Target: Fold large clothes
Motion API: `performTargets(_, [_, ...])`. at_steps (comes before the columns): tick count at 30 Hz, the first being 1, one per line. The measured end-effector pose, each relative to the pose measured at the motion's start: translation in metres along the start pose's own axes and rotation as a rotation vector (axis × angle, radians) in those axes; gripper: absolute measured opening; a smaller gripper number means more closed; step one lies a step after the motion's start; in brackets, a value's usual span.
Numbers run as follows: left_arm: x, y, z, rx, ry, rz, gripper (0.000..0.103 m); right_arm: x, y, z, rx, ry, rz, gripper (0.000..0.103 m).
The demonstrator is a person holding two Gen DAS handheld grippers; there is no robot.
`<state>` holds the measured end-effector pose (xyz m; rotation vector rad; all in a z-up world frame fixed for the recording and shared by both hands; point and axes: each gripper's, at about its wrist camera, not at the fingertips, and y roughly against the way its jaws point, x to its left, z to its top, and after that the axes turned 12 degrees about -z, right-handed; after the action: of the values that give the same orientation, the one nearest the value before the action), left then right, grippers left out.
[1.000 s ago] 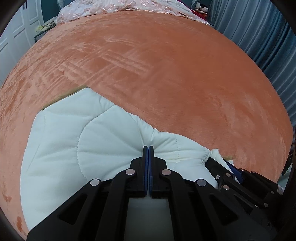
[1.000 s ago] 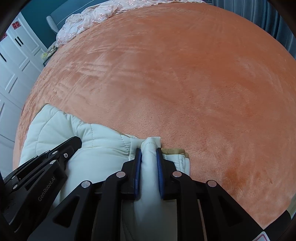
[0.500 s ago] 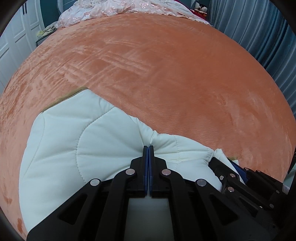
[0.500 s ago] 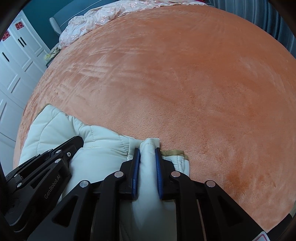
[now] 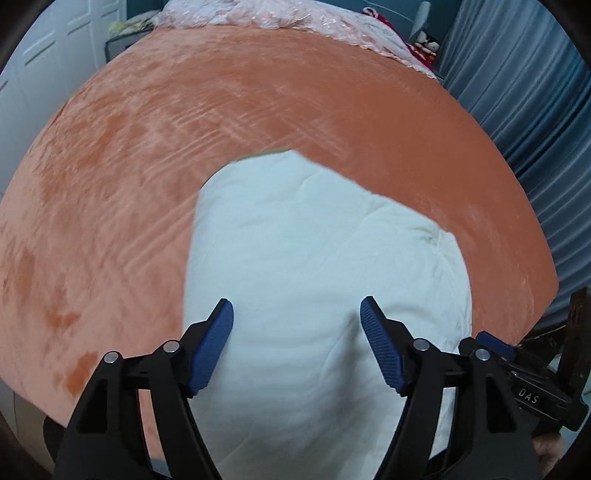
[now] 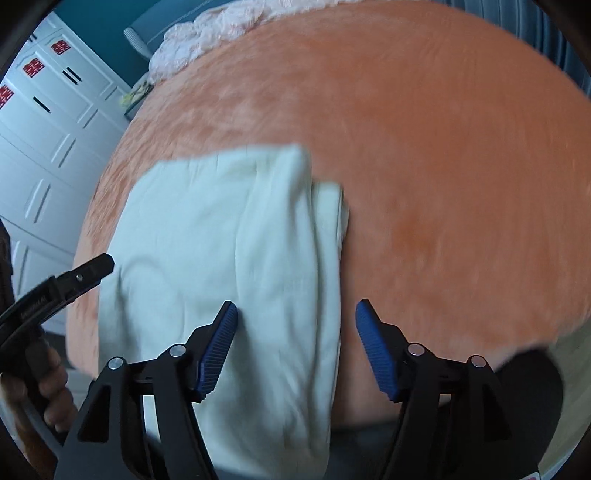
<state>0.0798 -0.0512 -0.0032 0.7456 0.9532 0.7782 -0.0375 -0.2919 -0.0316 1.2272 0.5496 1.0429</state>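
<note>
A cream-white padded garment (image 5: 317, 266) lies folded in a bundle on the orange bed cover (image 5: 147, 155). It also shows in the right wrist view (image 6: 229, 243), with a folded edge along its right side. My left gripper (image 5: 296, 317) is open and empty, held above the near part of the garment. My right gripper (image 6: 296, 317) is open and empty above the garment's right edge. The right gripper shows at the lower right of the left wrist view (image 5: 517, 373). The left gripper shows at the left of the right wrist view (image 6: 62, 284). Both views are blurred.
A pale floral quilt (image 5: 295, 14) lies bunched at the far end of the bed. Blue-grey curtains (image 5: 535, 92) hang along the right. White wardrobe doors (image 6: 48, 122) stand at the left. The bed's near edge (image 6: 535, 350) is at the lower right.
Both grippers have opened and let go of the garment, then pulled back and up. The garment now lies loose on the bed and looks farther away.
</note>
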Motion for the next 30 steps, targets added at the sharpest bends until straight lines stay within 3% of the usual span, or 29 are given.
performTargets(2, [0.021, 0.007, -0.018, 0.025, 0.075, -0.041, 0.074, -0.003, -0.002, -0.017, 0.037, -0.009, 0.022, 0.071])
performTargets(6, [0.054, 0.006, -0.057, 0.064, 0.173, -0.098, 0.093, -0.007, -0.014, -0.04, 0.081, -0.044, 0.066, 0.082])
performTargets(12, [0.1, -0.02, -0.092, 0.051, 0.435, -0.342, 0.098, -0.018, -0.05, -0.049, 0.148, -0.196, 0.259, 0.091])
performTargets(14, [0.102, -0.025, -0.093, 0.029, 0.45, -0.372, 0.098, -0.02, -0.063, -0.051, 0.167, -0.248, 0.324, 0.093])
performTargets(17, [0.093, -0.027, -0.088, 0.024, 0.409, -0.356, 0.098, -0.017, -0.07, -0.051, 0.156, -0.279, 0.368, 0.093])
performTargets(18, [0.088, -0.027, -0.085, 0.031, 0.397, -0.348, 0.096, -0.015, -0.069, -0.05, 0.147, -0.266, 0.367, 0.079])
performTargets(20, [0.074, -0.019, -0.079, 0.02, 0.355, -0.289, 0.089, -0.006, -0.061, -0.045, 0.126, -0.234, 0.365, 0.066])
performTargets(21, [0.065, -0.014, -0.075, 0.013, 0.318, -0.256, 0.083, -0.001, -0.055, -0.041, 0.112, -0.205, 0.341, 0.055])
performTargets(23, [0.045, 0.0, -0.067, -0.012, 0.236, -0.202, 0.069, 0.009, -0.036, -0.032, 0.065, -0.13, 0.28, 0.042])
performTargets(25, [0.025, 0.018, -0.056, -0.044, 0.156, -0.169, 0.056, 0.021, -0.01, -0.024, 0.001, -0.056, 0.231, 0.036])
performTargets(27, [0.007, 0.038, -0.043, -0.089, 0.095, -0.149, 0.051, 0.032, 0.017, -0.016, -0.074, 0.0, 0.204, 0.03])
performTargets(30, [-0.02, 0.07, -0.024, -0.173, -0.016, -0.118, 0.046, 0.049, 0.058, 0.0, -0.196, 0.071, 0.191, 0.029])
